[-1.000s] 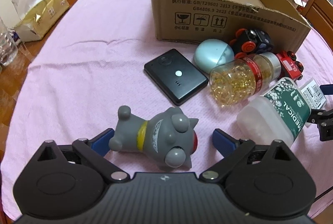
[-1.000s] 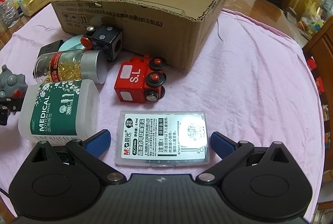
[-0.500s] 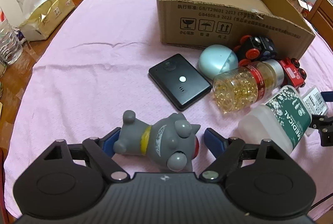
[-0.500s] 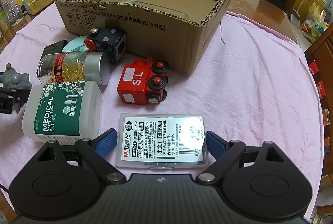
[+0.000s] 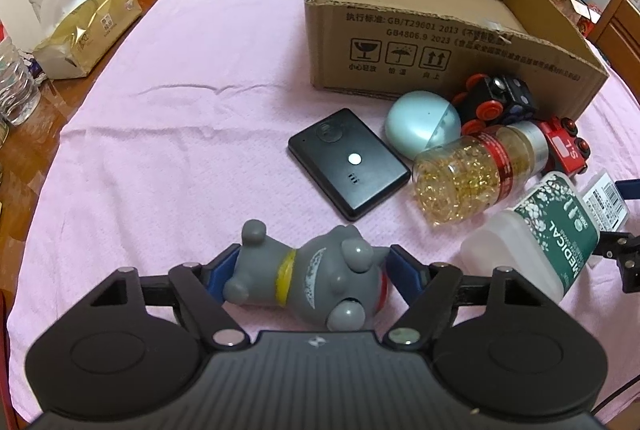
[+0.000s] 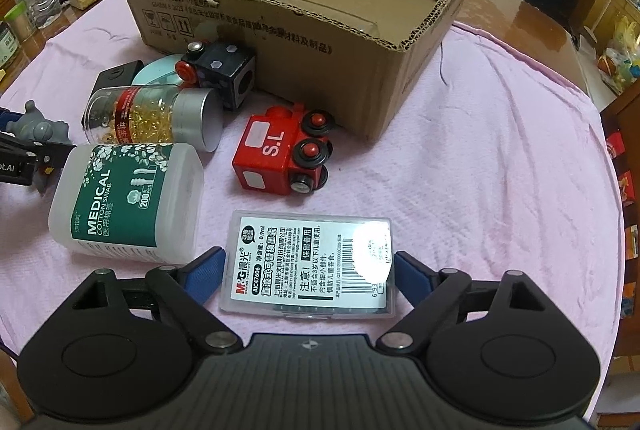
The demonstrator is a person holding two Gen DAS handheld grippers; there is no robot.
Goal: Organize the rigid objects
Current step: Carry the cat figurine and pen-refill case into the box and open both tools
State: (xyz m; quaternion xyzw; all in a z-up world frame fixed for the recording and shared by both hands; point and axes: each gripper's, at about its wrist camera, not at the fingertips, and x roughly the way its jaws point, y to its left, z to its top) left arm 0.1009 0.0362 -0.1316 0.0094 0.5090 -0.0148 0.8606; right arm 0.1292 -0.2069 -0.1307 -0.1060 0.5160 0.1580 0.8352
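Observation:
My left gripper (image 5: 310, 272) is shut on a grey toy cat (image 5: 316, 282) with a yellow collar, lying on its side on the pink cloth. My right gripper (image 6: 306, 272) has closed on a clear plastic refill case (image 6: 310, 264) with a white label; both blue pads touch its short ends. An open cardboard box (image 6: 416, 66) stands behind; in the left wrist view it (image 5: 440, 66) is at the back right.
On the cloth lie a cotton swab tub (image 6: 128, 202), a red toy train (image 6: 286, 154), a capsule bottle (image 6: 152, 116), a black toy car (image 6: 222, 70), a pale blue dome (image 5: 420, 124) and a black device (image 5: 348, 162). A gold packet (image 5: 88, 30) sits far left.
Both grippers have narrowed from wide open: the left onto the grey cat, the right onto the refill case. Both views have risen slightly.

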